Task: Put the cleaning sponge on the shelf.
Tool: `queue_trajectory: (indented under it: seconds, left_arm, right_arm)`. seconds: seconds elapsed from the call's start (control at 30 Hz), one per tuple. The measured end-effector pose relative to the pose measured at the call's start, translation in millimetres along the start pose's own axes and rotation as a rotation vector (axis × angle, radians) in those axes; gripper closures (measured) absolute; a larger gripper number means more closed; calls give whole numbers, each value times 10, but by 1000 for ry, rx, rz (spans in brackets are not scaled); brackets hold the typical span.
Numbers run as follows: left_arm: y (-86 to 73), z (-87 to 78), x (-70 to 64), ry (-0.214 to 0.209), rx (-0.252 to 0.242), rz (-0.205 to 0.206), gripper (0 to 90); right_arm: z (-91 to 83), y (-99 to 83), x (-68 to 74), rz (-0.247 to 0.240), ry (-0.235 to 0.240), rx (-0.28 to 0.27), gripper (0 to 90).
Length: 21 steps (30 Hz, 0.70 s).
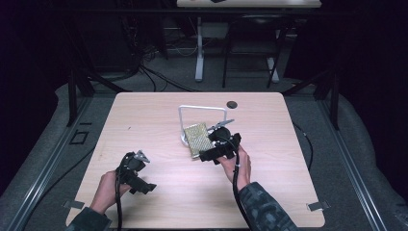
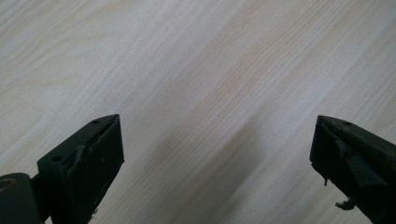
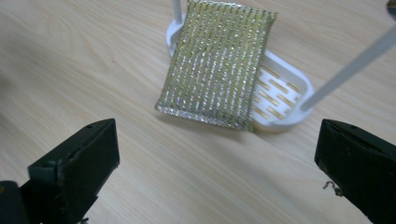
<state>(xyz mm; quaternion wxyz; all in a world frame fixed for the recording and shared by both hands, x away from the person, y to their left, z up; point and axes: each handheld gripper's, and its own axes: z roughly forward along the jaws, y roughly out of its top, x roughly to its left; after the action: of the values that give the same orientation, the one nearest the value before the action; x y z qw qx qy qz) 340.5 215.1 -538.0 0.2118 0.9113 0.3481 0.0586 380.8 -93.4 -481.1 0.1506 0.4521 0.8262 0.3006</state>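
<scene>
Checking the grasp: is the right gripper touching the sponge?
Apart. The right gripper view shows bare table between the open right gripper and the sponge.

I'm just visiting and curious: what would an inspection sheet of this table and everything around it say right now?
Surface: pale wooden table, bare under the left gripper.
Job's things: glittery gold sponge lying half on a white slotted tray with an upright wire frame.
Clutter: small dark round spot near the far edge.
Grippers: left gripper open over bare wood; right gripper open, facing the sponge.
Cables: one trails from each gripper.
Surroundings: dark room, another table's legs, floor cables.
</scene>
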Motion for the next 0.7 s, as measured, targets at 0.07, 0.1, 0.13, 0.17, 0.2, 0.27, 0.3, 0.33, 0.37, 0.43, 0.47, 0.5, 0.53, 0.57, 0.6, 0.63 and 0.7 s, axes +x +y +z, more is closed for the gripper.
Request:
queue_trajectory:
  seconds: [0.07, 0.1, 0.13, 0.17, 0.2, 0.27, 0.3, 0.33, 0.37, 0.43, 0.47, 0.5, 0.53, 0.57, 0.6, 0.63, 0.7]
  left_arm:
    - [1, 1, -4, 1, 2, 3, 26]
    - [1, 1, -6, 2, 3, 6, 26]
    - [1, 1, -7, 1, 3, 6, 26]
    - [1, 0, -7, 1, 3, 7, 26]
    - [0, 0, -7, 0, 3, 7, 26]
    - [-1, 0, -7, 0, 3, 7, 26]
    - [0, 1, -6, 0, 3, 6, 26]
    - [1, 3, -8, 0, 3, 6, 26]
    - [3, 5, -11, 0, 3, 4, 26]
    - [10, 9, -15, -1, 7, 11, 26]
    - [10, 9, -15, -1, 7, 11, 26]
    - [12, 12, -20, 1, 8, 11, 26]
    - [14, 15, -25, 0, 7, 10, 26]
    - [16, 17, -27, 1, 8, 14, 26]
    - [18, 18, -27, 1, 8, 14, 26]
    - [19, 21, -27, 0, 8, 15, 25]
    - [23, 24, -26, 0, 13, 17, 25]
  right_arm:
    - [-96, -33, -25, -6, -11, -6, 0]
    - [-141, -54, -45, -12, -10, -5, 0]
    - [-193, -87, -66, -12, -7, -9, 0]
    - [-224, -110, -82, -12, -6, -10, 0]
    - [-297, -182, -123, -7, -1, -6, 0]
    - [-326, -224, -152, -10, -2, -4, 0]
    - [-383, -314, -212, -9, -8, -2, 0]
    - [-383, -314, -212, -9, -8, -2, 0]
    - [-407, -360, -243, -2, -9, 0, 0]
    - [-471, -503, -346, 28, -7, 3, 0]
    - [-471, -503, -346, 28, -7, 3, 0]
    - [-512, -594, -412, 32, -16, 8, 0]
    - [-512, -594, -412, 32, -16, 8, 0]
    - [-556, -680, -463, 44, -21, 10, 0]
    - [-556, -680, -463, 44, -21, 10, 0]
    - [-575, -722, -490, 50, -28, 3, 0]
    - [-648, -842, -569, 66, -36, 7, 0]
